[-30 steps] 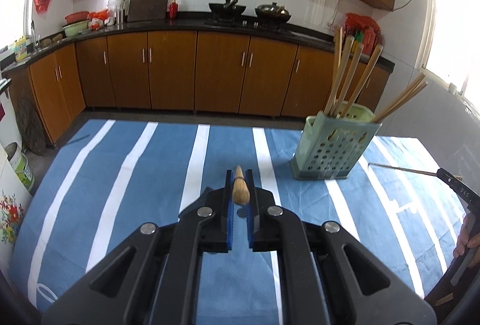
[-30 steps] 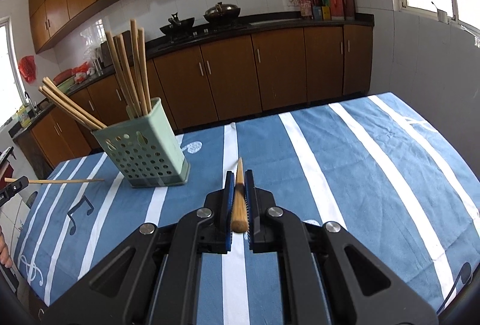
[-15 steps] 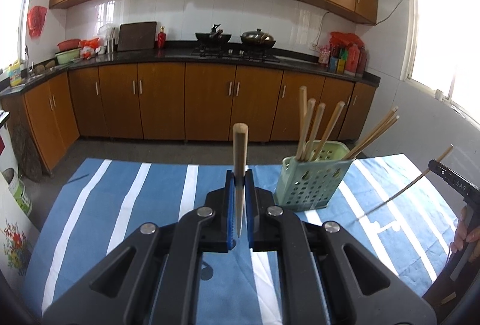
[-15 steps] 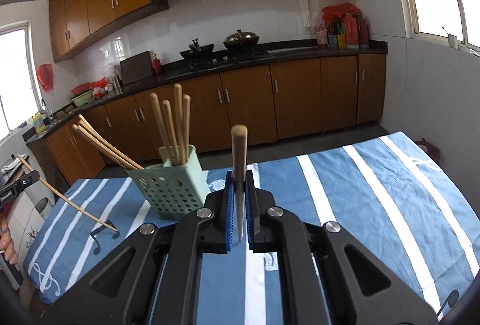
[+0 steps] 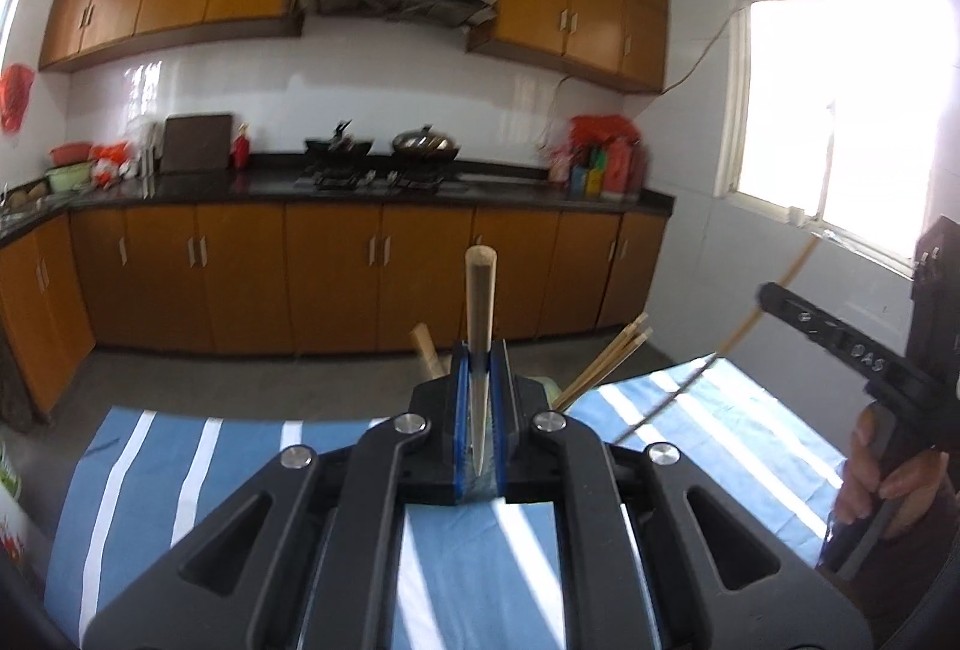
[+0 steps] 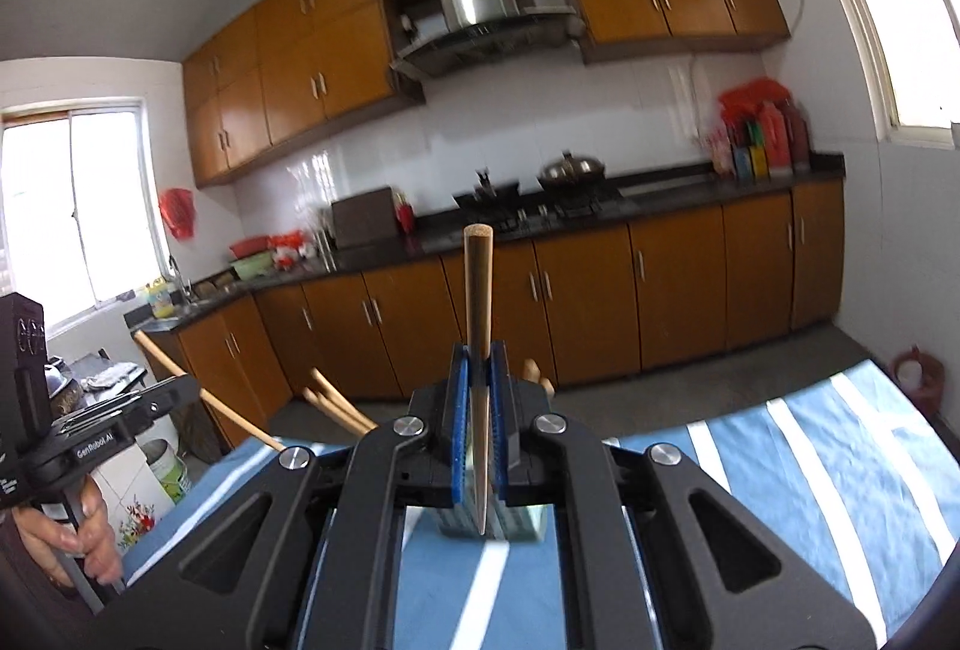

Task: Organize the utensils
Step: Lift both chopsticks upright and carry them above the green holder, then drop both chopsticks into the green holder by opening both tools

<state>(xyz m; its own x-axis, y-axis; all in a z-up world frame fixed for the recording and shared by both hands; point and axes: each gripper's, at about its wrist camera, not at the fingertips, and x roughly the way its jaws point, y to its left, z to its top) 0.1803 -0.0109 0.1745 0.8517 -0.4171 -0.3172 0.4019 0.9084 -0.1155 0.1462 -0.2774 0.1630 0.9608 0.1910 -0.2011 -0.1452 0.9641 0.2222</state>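
Note:
In the left wrist view my left gripper is shut on a wooden chopstick, which stands upright between the blue pads with its thin tip down. The right wrist view shows the same: my right gripper is shut on an upright chopstick. The pale green holder is almost hidden behind the jaws in both views. Only its chopsticks stick out beside them. Each view catches the other gripper at its edge, the left gripper's body and the right gripper's body, raised above the table, with a hand on it.
A blue cloth with white stripes covers the table below both grippers. Beyond it stand brown floor cabinets under a dark worktop with pans. A bright window is on the right, and a bucket stands on the floor at the left.
Both grippers have risen and tipped up towards level. Each chopstick has swung from pointing forward to standing upright in the jaws. The holder has dropped behind the jaws in both views.

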